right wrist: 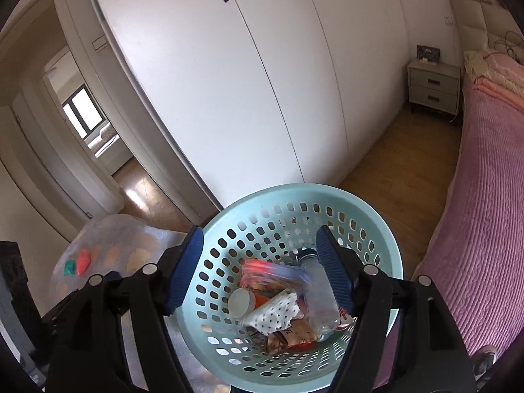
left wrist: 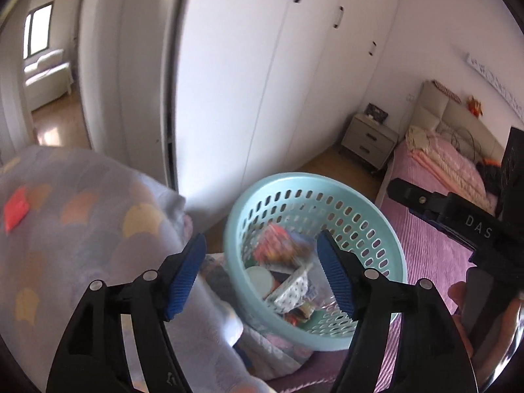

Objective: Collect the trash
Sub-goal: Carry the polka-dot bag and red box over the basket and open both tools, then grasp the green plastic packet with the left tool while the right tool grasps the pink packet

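A light blue perforated basket (left wrist: 366, 226) (right wrist: 380, 226) holds several pieces of trash: a clear plastic bottle (right wrist: 322, 298), a colourful wrapper (right wrist: 262, 276) (left wrist: 276, 244), a white round lid (right wrist: 240, 301) and a dotted paper piece (right wrist: 275, 316). My left gripper (left wrist: 262, 271) is open and empty above the basket's near left side. My right gripper (right wrist: 260, 268) is open and empty directly over the basket; it also shows at the right of the left wrist view (left wrist: 435, 203). A red scrap (left wrist: 14, 213) (right wrist: 83, 261) and a green scrap (right wrist: 68, 268) lie on the patterned blanket (left wrist: 82, 229) (right wrist: 137, 245).
The basket sits by the edge of a bed with a pink cover (right wrist: 484, 203) (left wrist: 435, 249). White wardrobe doors (right wrist: 229, 82) stand behind, with wooden floor (right wrist: 393, 170) between. A nightstand (right wrist: 432, 85) stands at the far right. An open doorway (right wrist: 82, 124) is at the left.
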The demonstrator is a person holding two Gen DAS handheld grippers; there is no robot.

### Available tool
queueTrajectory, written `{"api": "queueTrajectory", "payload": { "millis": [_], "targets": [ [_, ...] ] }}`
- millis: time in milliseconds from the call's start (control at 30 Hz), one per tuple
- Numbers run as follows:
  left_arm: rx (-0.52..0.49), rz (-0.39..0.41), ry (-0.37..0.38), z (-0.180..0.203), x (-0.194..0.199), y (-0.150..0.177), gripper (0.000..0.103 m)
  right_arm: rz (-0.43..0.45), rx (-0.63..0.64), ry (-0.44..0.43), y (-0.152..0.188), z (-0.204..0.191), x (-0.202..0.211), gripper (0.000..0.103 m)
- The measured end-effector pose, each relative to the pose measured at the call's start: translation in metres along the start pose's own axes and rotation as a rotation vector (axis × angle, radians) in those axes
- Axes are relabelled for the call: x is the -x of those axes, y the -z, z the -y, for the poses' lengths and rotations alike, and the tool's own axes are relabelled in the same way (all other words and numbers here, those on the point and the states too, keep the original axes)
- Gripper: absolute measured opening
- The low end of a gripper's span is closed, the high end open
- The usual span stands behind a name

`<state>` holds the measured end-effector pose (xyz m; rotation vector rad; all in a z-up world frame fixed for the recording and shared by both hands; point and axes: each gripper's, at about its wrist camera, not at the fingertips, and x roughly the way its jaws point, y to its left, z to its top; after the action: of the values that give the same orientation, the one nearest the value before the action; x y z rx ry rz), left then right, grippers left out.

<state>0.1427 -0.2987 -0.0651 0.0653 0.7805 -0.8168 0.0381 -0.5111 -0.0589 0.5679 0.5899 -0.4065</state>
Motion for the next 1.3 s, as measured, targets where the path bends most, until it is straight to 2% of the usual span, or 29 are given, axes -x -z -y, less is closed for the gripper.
{"api": "queueTrajectory", "payload": {
  "millis": [300, 600, 800, 867, 1100, 1200, 1300],
  "targets": [
    [0.093, 0.072, -0.035, -0.036, 0.045, 0.004, 0.068, 0.026, 0.104, -0.058, 0.007, -0.047, 0.011, 0.068],
    [0.167, 0.151, -0.127, -0.086, 0.096, 0.006, 0.069, 0.010, 0.226, -0.143, 0.018, -0.115, 0.004, 0.068],
    [0.201, 0.170, -0.223, -0.130, 0.123, 0.004, 0.069, 0.002, 0.297, -0.185, 0.029, -0.163, -0.001, 0.067],
    [0.232, 0.185, -0.259, -0.149, 0.131, 0.005, 0.077, 0.005, 0.339, -0.202, 0.034, -0.182, -0.004, 0.067],
    [0.299, 0.190, -0.384, -0.218, 0.150, -0.003, 0.078, 0.004, 0.525, -0.233, 0.053, -0.261, -0.027, 0.050],
    [0.334, 0.188, -0.439, -0.246, 0.151, -0.004, 0.078, -0.005, 0.578, -0.256, 0.060, -0.289, -0.042, 0.050],
    [0.321, 0.181, -0.507, -0.269, 0.145, -0.007, 0.081, -0.051, 0.615, -0.289, 0.070, -0.317, -0.069, 0.050]
  ]
}}
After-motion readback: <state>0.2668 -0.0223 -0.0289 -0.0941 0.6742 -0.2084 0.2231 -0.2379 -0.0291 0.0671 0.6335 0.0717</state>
